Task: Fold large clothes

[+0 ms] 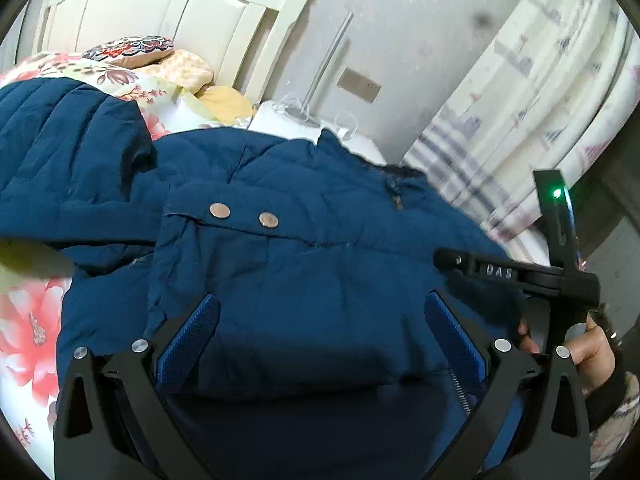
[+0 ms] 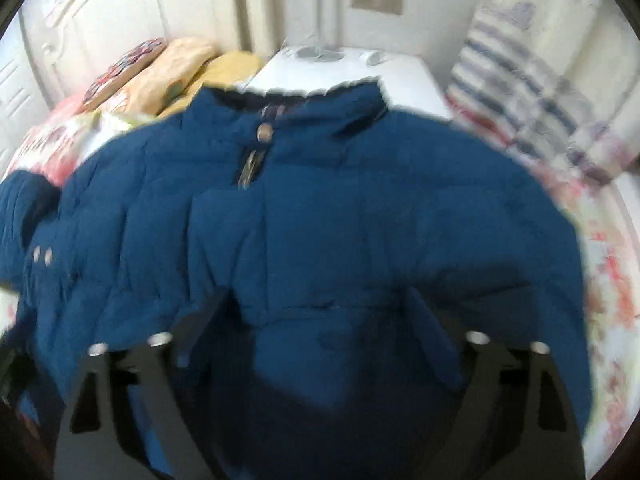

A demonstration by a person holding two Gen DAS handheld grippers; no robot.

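Jacket [image 1: 280, 200], dark blue, padded, lies spread on bed over floral bedspread [image 1: 28, 328]. Collar end points toward white nightstand [image 1: 276, 120] and headboard [image 1: 208, 12]. Right wrist view: collar up top, one snap and zipper pull under it, front facing up, whole frame motion-blurred.

Left wrist view: flap with two metal snaps [image 1: 244, 215] sits across the middle of the jacket, one sleeve [image 1: 60, 152] runs off to the left.

Left gripper [image 1: 322, 332]: fingers [image 1: 192, 332] spread wide, blue pads visible, jacket fabric below and between them, pads not pressing on it. Nothing gripped.

Right gripper [image 2: 320, 320]: fingers [image 2: 432, 344] stand well apart, hovering over lower part of jacket near a horizontal seam. Fabric shows between them, no pinch visible. Blur makes pad contact hard to judge, but they look clear of the cloth. Same gripper also seen from left wrist view at right edge [image 1: 480, 266], black body with a green light, held by a hand [image 1: 592, 348] in a dark sleeve, just beside the jacket's right edge.

Pillows [image 1: 132, 50] piled at head of bed, beyond the jacket. Striped curtain [image 1: 520, 100] hangs on the right. Lamp base [image 1: 300, 114] on nightstand. Wall switch plate [image 1: 358, 85] above nightstand.
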